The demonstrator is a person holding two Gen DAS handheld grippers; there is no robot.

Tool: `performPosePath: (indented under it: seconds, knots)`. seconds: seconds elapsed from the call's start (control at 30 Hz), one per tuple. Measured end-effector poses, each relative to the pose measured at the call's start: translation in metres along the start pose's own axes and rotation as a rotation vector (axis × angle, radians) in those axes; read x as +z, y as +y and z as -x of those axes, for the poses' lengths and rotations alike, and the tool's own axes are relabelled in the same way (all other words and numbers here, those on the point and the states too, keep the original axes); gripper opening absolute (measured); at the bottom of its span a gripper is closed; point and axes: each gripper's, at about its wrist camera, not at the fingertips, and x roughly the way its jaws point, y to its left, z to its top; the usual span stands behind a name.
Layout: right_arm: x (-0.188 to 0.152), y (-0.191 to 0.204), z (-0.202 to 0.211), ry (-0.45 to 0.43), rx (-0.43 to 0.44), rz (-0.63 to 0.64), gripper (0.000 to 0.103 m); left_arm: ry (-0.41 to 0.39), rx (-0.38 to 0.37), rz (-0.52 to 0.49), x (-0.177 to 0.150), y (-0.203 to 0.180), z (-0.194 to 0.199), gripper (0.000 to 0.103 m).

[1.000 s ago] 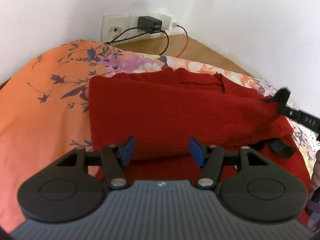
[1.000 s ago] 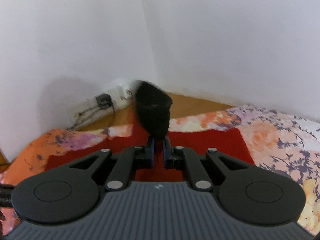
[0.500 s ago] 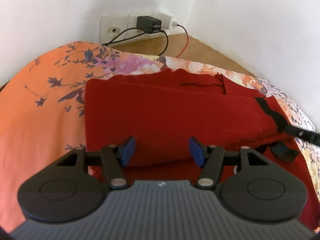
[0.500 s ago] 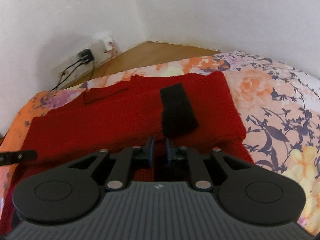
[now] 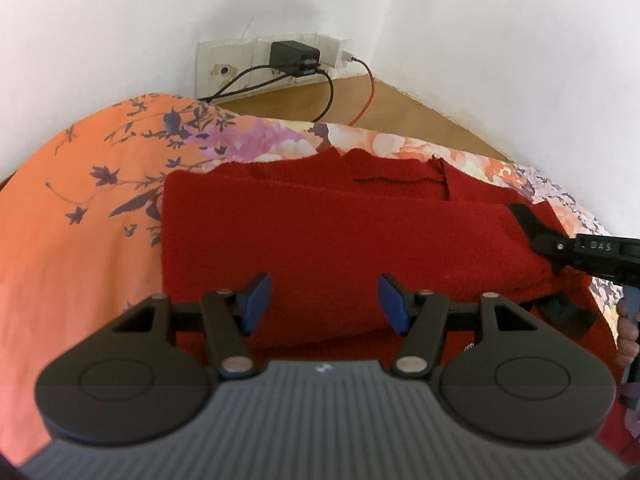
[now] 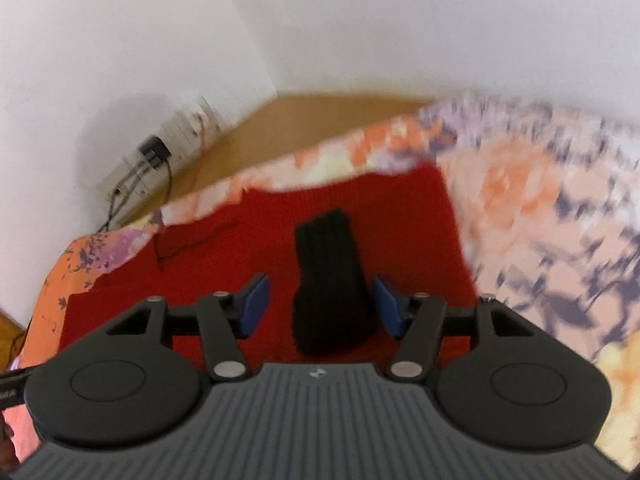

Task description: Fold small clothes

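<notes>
White walls (image 5: 120,20) meet at a corner above wooden floor (image 5: 400,108), beside a floral-covered bed (image 5: 80,220).

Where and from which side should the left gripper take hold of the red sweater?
Grip the sweater's left folded edge, coming from the left over the bedspread. That edge lies straight, thick and exposed; the open left gripper hovers beside it.

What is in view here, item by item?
sweater: one, red knit, folded on the bedspread
black cuff: one, lying on the sweater between the right gripper's open jaws
bedspread: one, orange floral, under the sweater
charger: one, black, plugged into the wall socket strip
cables: black ones and one red, running from the sockets to the floor
floor: wood, in the corner
left gripper: open, empty
right gripper: open
</notes>
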Motion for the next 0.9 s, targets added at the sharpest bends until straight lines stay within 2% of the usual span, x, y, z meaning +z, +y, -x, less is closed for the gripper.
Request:
performPosePath:
  seconds: [0.03, 0.07, 0.1, 0.13, 0.17, 0.3, 0.4, 0.57, 0.73, 0.8, 0.87, 0.9]
  knots:
    - [-0.001, 0.000, -0.005, 0.008, -0.002, -0.001, 0.055, -0.005, -0.002, -0.001, 0.001, 0.000, 0.000, 0.061]
    - [-0.004, 0.002, -0.007, 0.002, -0.015, 0.010, 0.033, -0.012, -0.003, -0.002, 0.001, 0.000, 0.000, 0.061]
    - [-0.005, 0.004, -0.007, -0.006, -0.022, 0.024, 0.023, -0.019, -0.004, -0.003, 0.002, 0.000, 0.000, 0.061]
    - [-0.004, 0.004, -0.005, -0.009, 0.004, 0.016, 0.016, -0.025, -0.003, -0.007, 0.002, 0.000, 0.000, 0.061]
    - [-0.003, 0.002, -0.002, -0.017, 0.027, -0.005, 0.014, -0.027, 0.000, -0.012, 0.002, 0.000, -0.002, 0.061]
    - [-0.001, 0.003, 0.028, -0.126, 0.021, -0.013, 0.014, -0.004, 0.024, -0.012, 0.000, 0.002, -0.011, 0.061]
    - [-0.006, 0.003, 0.040, -0.169, -0.037, 0.016, 0.014, 0.004, 0.044, -0.032, -0.004, 0.003, -0.018, 0.061]
    - [-0.019, -0.007, 0.016, -0.086, -0.121, 0.043, 0.014, -0.003, 0.058, -0.063, -0.007, 0.003, -0.021, 0.061]
    - [-0.029, -0.005, 0.012, -0.103, -0.162, 0.095, 0.015, -0.001, 0.064, -0.053, -0.006, 0.003, -0.017, 0.061]
    - [-0.030, -0.005, 0.013, -0.103, -0.165, 0.089, 0.018, -0.003, 0.066, -0.048, -0.007, 0.004, -0.011, 0.061]
    - [-0.029, -0.005, 0.019, -0.112, -0.155, 0.062, 0.033, -0.010, 0.071, -0.050, -0.009, 0.005, -0.004, 0.061]
    - [-0.030, -0.005, 0.024, -0.119, -0.147, 0.044, 0.037, -0.018, 0.079, -0.065, -0.011, 0.004, 0.001, 0.061]
